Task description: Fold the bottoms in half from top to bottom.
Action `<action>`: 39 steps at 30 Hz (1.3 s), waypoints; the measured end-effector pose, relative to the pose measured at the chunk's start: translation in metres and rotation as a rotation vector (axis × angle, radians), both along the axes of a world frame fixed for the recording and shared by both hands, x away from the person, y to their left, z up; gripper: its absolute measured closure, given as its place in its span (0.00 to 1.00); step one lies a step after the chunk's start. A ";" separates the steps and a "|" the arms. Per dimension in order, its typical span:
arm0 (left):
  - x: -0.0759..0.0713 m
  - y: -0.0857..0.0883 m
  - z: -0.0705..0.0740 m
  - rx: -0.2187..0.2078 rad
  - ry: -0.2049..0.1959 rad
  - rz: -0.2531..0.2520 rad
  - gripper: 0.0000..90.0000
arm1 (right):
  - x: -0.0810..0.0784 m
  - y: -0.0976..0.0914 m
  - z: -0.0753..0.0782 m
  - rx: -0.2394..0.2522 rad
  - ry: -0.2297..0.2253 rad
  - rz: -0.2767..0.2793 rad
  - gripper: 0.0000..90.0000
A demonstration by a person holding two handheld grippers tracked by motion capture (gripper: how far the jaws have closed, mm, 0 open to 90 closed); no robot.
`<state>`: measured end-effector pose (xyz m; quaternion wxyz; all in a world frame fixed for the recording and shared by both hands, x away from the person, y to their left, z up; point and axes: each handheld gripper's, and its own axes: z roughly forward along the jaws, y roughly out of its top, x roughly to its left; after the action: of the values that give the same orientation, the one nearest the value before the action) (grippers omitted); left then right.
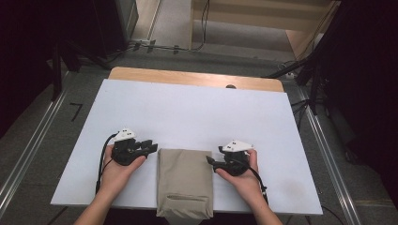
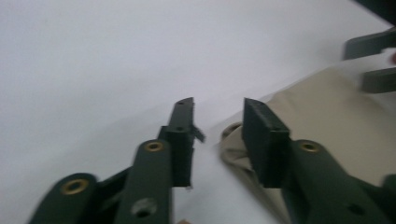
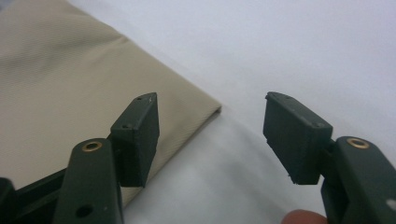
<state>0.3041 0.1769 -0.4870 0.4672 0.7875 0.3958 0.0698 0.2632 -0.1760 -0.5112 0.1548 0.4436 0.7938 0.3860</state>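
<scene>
I see the folded beige cloth (image 1: 184,180) lying at the near edge of the white table (image 1: 197,112), its lower end hanging over the edge. My left gripper (image 1: 151,146) sits just beside its far left corner, jaws parted narrowly with nothing between them. My right gripper (image 1: 211,161) sits at the far right corner, jaws apart and empty. Beyond the table, cables (image 1: 164,46) cross the floor.

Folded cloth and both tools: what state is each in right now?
Folded cloth: folded flat into a rectangle, near edge hanging over the table edge, not gripped.
Left tool: open, at the cloth's far left corner, pads not pressing it.
Right tool: open, jaws either side of the cloth's far right corner.
</scene>
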 end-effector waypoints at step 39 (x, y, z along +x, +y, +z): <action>0.034 -0.047 0.017 0.048 -0.020 -0.114 0.94 | 0.031 -0.015 0.022 0.093 -0.005 0.039 0.96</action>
<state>0.3377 0.1296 -0.4698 0.4552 0.8191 0.3438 0.0606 0.2939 -0.1910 -0.4887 0.1286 0.4337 0.7832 0.4265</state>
